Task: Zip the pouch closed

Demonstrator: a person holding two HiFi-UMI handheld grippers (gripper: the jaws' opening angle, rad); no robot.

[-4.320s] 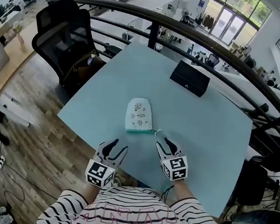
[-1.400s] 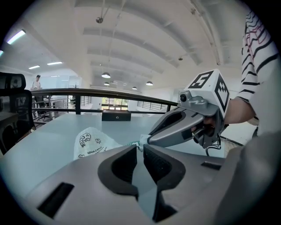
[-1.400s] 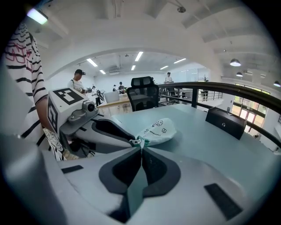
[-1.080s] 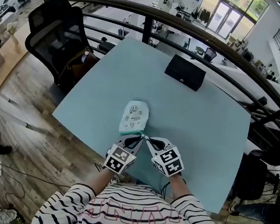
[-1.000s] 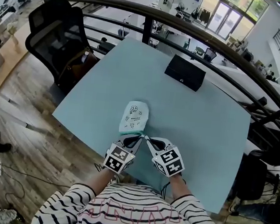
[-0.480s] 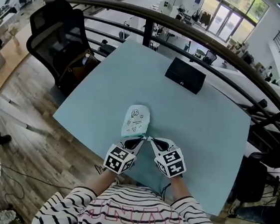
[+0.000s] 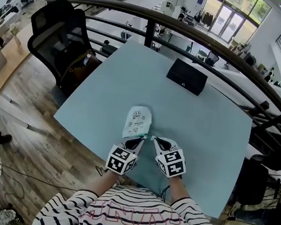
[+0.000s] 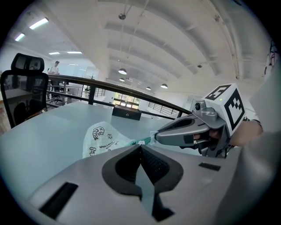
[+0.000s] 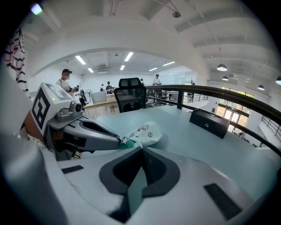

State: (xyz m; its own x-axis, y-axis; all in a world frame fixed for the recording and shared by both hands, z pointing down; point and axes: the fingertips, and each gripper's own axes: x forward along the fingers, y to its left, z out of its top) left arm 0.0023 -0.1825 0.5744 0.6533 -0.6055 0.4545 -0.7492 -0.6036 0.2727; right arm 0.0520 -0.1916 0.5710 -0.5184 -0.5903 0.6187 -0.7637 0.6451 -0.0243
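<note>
At the near edge of the table [image 7: 209, 127], just ahead of the person's striped sleeves, the two grippers come together tip to tip. The left gripper [image 7: 138, 141] has its jaws pressed together. Seen from the right gripper view, its tip bites the near corner of the pouch [image 7: 138, 122] at the green zip band. That grip reads as an anchor, pinning the fabric so that the band is taut and does not bunch when the slider is drawn along it. The right gripper [image 7: 156, 140] is likewise clamped tight. In the left gripper view its tip nips a small pale tab, most likely the zip pull [image 8: 153, 134], at the end of a short green strip that runs back to the pouch. The tab is too small to be certain of. Both tools point downward and converge from either side, which suits a pull across the pouch's near end, away from the anchoring hand.

The pouch itself lies flat on the table just beyond the tips. It is white with little cartoon drawings, its rounded end points away from the person and its zipped end faces them. How much of the zip is already closed cannot be made out; I judge the closing stroke to be under way rather than done.

Well apart, toward the far side of the table, sits a black box [image 7: 187, 76], out of the way. To the left stands an office chair [image 7: 59, 29], and a dark railing [image 7: 214, 39] curves behind the table.
</note>
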